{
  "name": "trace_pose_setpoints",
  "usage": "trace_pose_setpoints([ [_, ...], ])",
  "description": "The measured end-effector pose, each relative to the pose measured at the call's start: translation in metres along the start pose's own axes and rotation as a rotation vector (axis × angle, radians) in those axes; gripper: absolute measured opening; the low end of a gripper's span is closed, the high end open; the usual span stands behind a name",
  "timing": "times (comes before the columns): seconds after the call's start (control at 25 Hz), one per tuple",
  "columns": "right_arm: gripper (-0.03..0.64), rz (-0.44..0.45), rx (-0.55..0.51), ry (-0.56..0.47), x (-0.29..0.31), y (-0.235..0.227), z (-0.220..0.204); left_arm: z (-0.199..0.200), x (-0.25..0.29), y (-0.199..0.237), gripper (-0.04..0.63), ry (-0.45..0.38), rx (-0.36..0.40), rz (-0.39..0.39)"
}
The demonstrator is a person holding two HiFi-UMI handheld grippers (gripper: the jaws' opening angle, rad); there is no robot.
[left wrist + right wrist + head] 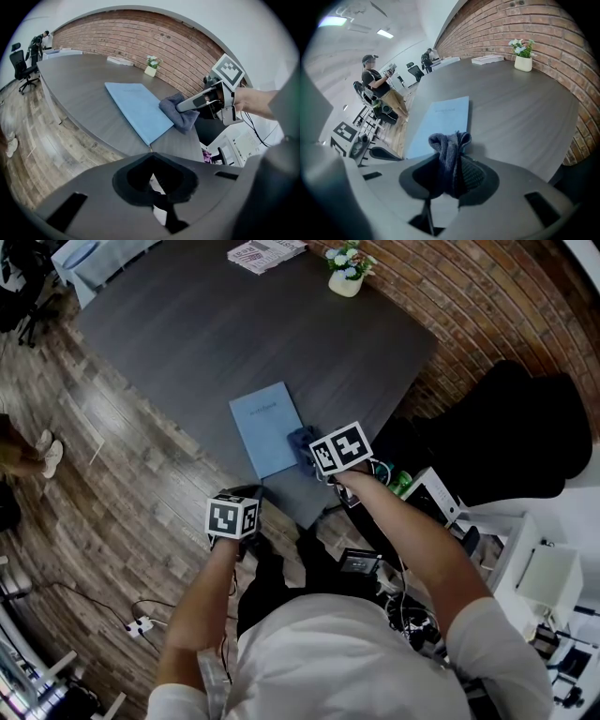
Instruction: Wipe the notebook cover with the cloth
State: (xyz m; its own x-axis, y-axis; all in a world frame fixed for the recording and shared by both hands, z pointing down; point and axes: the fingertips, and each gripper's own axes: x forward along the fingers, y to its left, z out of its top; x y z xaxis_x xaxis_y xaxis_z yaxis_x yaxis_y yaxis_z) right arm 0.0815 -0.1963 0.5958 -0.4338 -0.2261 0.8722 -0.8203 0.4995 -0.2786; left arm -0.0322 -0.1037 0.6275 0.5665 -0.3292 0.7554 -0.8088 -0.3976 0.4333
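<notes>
A light blue notebook [266, 428] lies flat near the front edge of the dark table [206, 334]. My right gripper [309, 450] is shut on a dark blue cloth [302, 440], which rests at the notebook's right edge. In the right gripper view the cloth [451, 150] bunches up between the jaws, in front of the notebook [440, 122]. The left gripper view shows the notebook [136, 110], the cloth [180, 115] and the right gripper [183, 107] beside it. My left gripper [244, 493] hangs off the table's front edge over the floor, jaws together and empty [151, 157].
A small flower pot [345, 277] and a stack of magazines [265, 253] stand at the table's far side by the brick wall. A black chair [525, 427] and desk clutter lie to the right. A person [377, 84] stands far off on the wooden floor.
</notes>
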Motion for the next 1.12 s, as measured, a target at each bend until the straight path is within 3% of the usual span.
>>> trace_pose_setpoints([
  [0.24,0.114,-0.045,-0.03,0.011,-0.009,-0.014,-0.001,0.0,0.0,-0.001,0.005,-0.006,-0.005,-0.001],
  [0.56,0.112,-0.187,-0.138,0.028,-0.037,-0.046,0.01,-0.001,0.0,-0.001,0.005,-0.02,-0.025,0.003],
  [0.8,0.112,-0.202,-0.19,0.014,-0.045,-0.044,0.034,-0.001,-0.004,0.001,0.005,-0.04,-0.054,0.009],
  [1.12,0.112,-0.188,-0.386,0.031,-0.026,-0.011,0.067,-0.005,-0.01,0.003,0.005,-0.1,-0.11,0.002],
])
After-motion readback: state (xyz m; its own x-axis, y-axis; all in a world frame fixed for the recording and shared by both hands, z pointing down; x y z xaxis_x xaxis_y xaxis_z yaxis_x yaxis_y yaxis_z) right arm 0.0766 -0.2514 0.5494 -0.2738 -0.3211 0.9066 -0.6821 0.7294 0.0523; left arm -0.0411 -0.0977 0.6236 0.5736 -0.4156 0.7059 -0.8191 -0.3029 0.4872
